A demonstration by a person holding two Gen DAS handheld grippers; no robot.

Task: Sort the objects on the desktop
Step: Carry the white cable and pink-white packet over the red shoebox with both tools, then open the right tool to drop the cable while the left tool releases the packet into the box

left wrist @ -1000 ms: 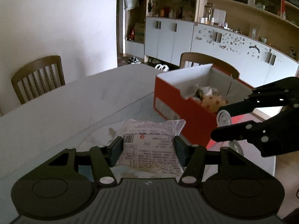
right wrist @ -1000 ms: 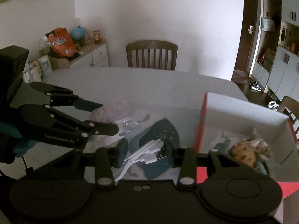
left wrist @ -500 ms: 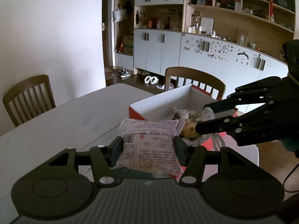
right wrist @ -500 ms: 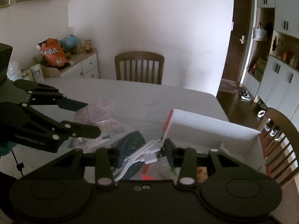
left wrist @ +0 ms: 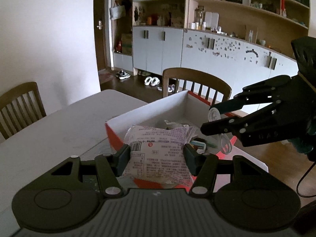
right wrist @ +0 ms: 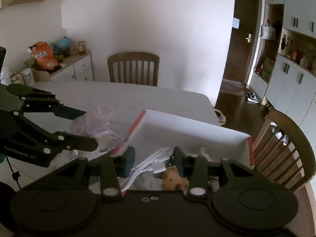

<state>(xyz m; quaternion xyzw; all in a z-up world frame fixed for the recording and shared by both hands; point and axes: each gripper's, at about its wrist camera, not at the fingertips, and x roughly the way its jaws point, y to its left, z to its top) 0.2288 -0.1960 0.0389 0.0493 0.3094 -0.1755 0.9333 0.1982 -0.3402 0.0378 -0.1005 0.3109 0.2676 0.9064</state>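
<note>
Snack packet (left wrist: 158, 152) now over box (left wrist: 146, 111) — cable (right wrist: 152, 163) too

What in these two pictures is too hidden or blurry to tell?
- Left wrist view: the snack packet held in the left claw hides part of the red box; its print is too small to read.
- Right wrist view: the white cable in the right claw and the claw body cover the box contents.
- Both views: the table near the person is blocked by the claws.
</note>
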